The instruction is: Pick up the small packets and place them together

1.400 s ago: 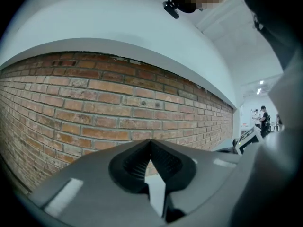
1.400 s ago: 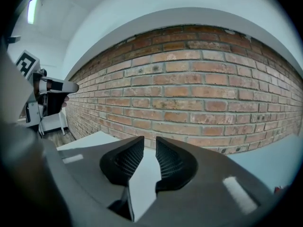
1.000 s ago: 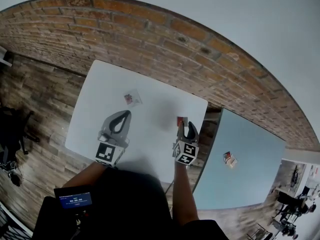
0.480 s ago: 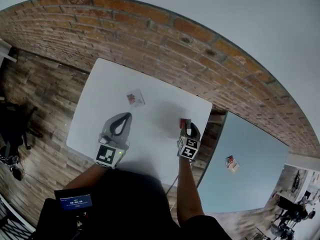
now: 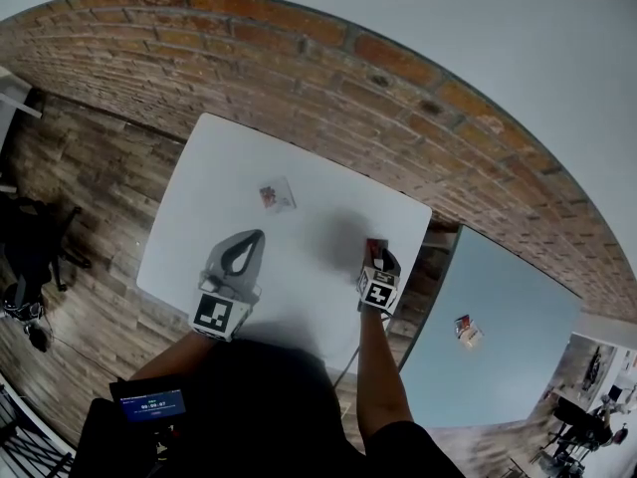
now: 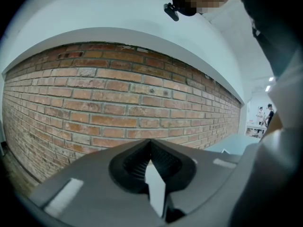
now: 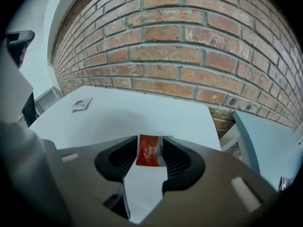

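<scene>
Brick wall (image 5: 299, 58): runs along the far edge of the white counter (image 5: 199, 227). Plank floor (image 5: 90, 197) shows to the left of that counter and along its near side.

Second counter (image 5: 508, 297), blue-grey: stands off the white counter's right edge, with a narrow gap between the two.

Left gripper (image 5: 255, 235): we see it over the near-left part of the white counter, pointing toward the wall. Its tips meet, it is clenched, and there is nothing between the jaws.

Right gripper (image 7: 151, 138): at the white counter's near-right part, close to the right edge and tilted down toward the surface. Its jaws have just been opening. The red packet (image 7: 150, 151) sits between them near the tips. It looks flat and unbowed, with its printed face toward the camera and its side edges right at the ribbed pads. We see no squeeze on it and note the grip as released.

Pale packet (image 5: 276, 196): lies flat on the far-middle part of the white counter, well apart from both grippers.

Third packet (image 5: 465, 330): not on the white counter. It lies on the second counter, toward that counter's near side.
</scene>
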`<state>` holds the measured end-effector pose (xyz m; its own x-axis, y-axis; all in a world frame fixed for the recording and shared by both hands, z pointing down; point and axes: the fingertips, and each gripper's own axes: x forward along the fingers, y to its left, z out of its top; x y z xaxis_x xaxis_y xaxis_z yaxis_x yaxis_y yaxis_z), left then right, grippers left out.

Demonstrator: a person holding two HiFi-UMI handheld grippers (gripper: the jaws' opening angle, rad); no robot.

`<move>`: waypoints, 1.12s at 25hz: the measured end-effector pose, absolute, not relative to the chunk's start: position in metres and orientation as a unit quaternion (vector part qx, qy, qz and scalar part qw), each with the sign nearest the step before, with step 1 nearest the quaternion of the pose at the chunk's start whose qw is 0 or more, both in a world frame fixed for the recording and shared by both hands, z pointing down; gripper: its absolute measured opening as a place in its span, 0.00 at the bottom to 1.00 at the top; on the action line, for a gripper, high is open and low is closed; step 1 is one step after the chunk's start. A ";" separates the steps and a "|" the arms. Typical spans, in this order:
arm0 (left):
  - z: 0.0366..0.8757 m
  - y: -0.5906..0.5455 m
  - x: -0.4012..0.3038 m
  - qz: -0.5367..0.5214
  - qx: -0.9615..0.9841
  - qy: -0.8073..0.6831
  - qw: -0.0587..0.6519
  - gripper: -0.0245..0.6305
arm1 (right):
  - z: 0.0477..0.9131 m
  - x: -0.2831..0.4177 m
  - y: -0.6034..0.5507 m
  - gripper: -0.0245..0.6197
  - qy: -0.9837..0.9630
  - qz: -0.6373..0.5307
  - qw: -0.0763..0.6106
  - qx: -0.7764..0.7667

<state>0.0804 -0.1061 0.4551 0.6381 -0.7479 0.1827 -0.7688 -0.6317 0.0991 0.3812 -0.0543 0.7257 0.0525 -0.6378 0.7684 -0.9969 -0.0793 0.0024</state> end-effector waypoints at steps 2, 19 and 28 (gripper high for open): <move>0.456 -0.106 0.080 0.063 0.899 -0.424 0.085 0.04 | 0.733 0.383 -0.055 0.31 -0.609 0.318 0.295 0.664; 0.452 -0.103 0.094 0.053 0.908 -0.402 0.101 0.04 | 0.753 0.370 -0.042 0.32 -0.736 0.291 0.399 0.464; 0.453 -0.096 0.099 0.055 0.910 -0.400 0.096 0.04 | 0.732 0.380 -0.051 0.36 -0.723 0.308 0.328 0.524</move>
